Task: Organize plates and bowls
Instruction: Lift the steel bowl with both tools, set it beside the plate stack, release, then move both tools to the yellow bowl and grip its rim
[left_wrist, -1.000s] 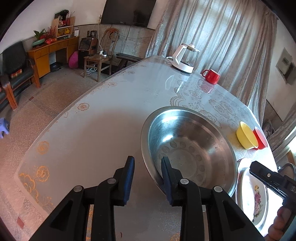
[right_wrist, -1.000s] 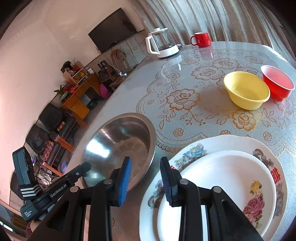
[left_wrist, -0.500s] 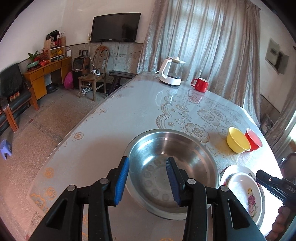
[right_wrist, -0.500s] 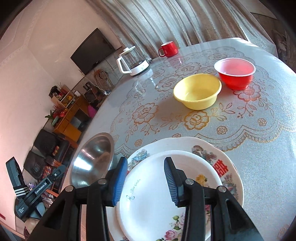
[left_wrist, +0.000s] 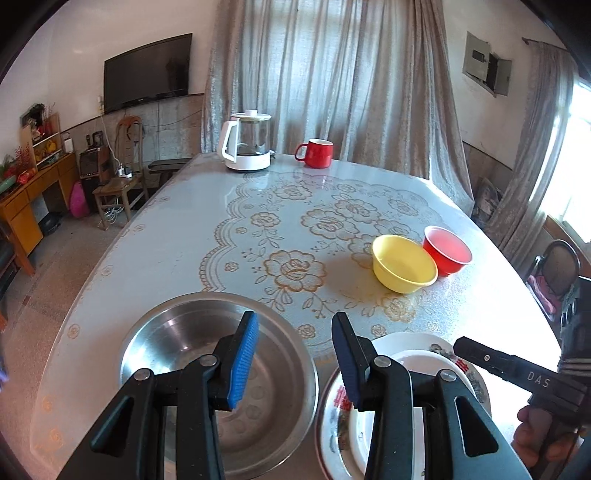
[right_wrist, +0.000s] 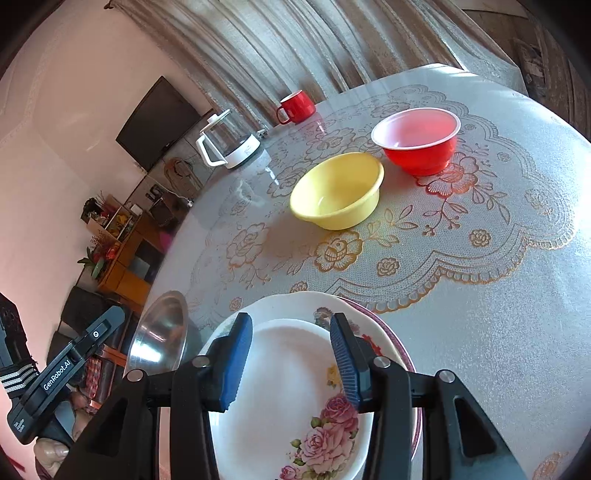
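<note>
Now I go from left to right. My left gripper (left_wrist: 291, 354) hangs partly open and empty above the near rim of the steel bowl (left_wrist: 207, 343); its jaws have just been opening, with nothing between them. My right gripper (right_wrist: 291, 356) is also partly open and empty, over the small plate (right_wrist: 295, 387), and its jaws have just been opening too.

I think some things can go wrong. The steel bowl stands close to the near edge of the tabletop (left_wrist: 177, 236), so a push from a finger could slide it off. The small plate lies loosely on the large plate (right_wrist: 284, 306); a grip on only one rim may tilt it, and it may slip and chip. The yellow bowl (right_wrist: 338, 190) and the red bowl (right_wrist: 417, 142) stand just beside each other, so reaching for one may knock the other.

I count three bowls, two plates, one kettle (left_wrist: 245, 142) and one red mug (left_wrist: 316, 153).
</note>
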